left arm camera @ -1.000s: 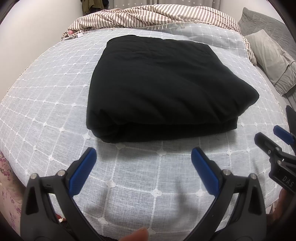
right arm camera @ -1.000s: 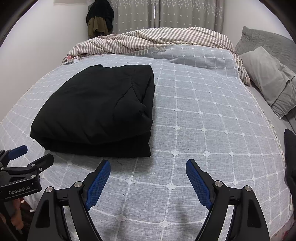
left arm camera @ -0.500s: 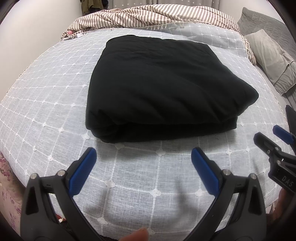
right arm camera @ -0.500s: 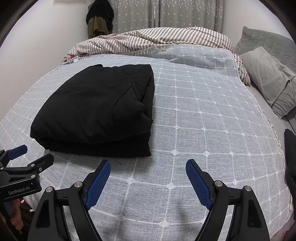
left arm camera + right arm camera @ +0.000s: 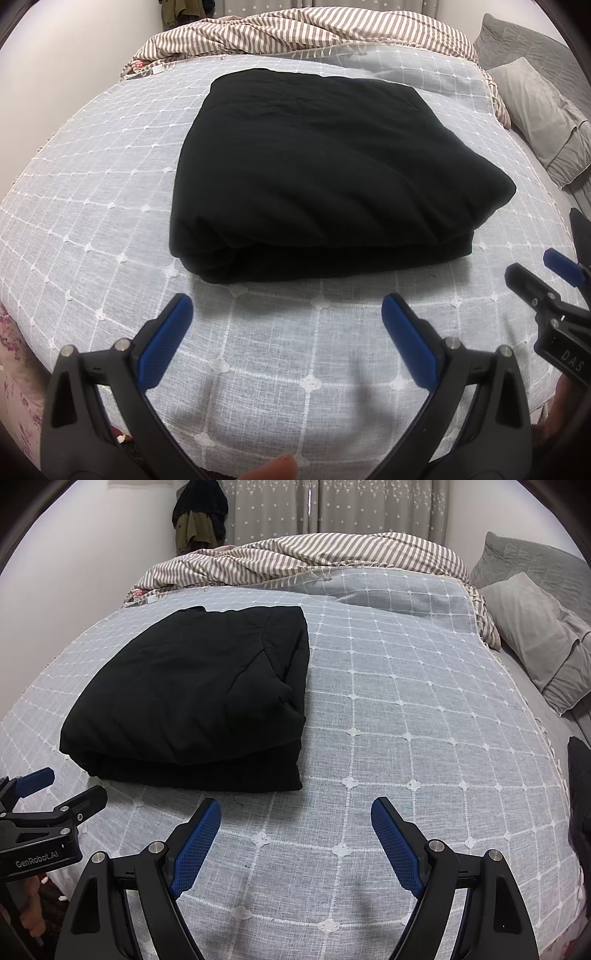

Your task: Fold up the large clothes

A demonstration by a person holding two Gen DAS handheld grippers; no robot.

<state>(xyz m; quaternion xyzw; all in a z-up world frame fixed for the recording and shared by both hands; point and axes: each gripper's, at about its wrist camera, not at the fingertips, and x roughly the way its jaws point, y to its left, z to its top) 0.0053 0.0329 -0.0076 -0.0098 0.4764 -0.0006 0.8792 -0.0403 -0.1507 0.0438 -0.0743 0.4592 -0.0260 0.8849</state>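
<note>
The left hand-held gripper (image 5: 282, 330) hovers low over the bed cover (image 5: 92, 206), its blue pads (image 5: 166, 339) wide apart and holding nothing. The right hand-held gripper (image 5: 295, 834) is beside it, also spread apart and empty. Just ahead of the left hand-held gripper, and ahead and to the left of the right one, the folded black garment (image 5: 325, 173) lies flat on the white-checked cover, touching neither tool. Farther behind it a striped blanket (image 5: 314, 557) is bunched up, and grey pillows (image 5: 535, 635) lie to the far right. Starred curtains (image 5: 369, 509) hang at the back.
</note>
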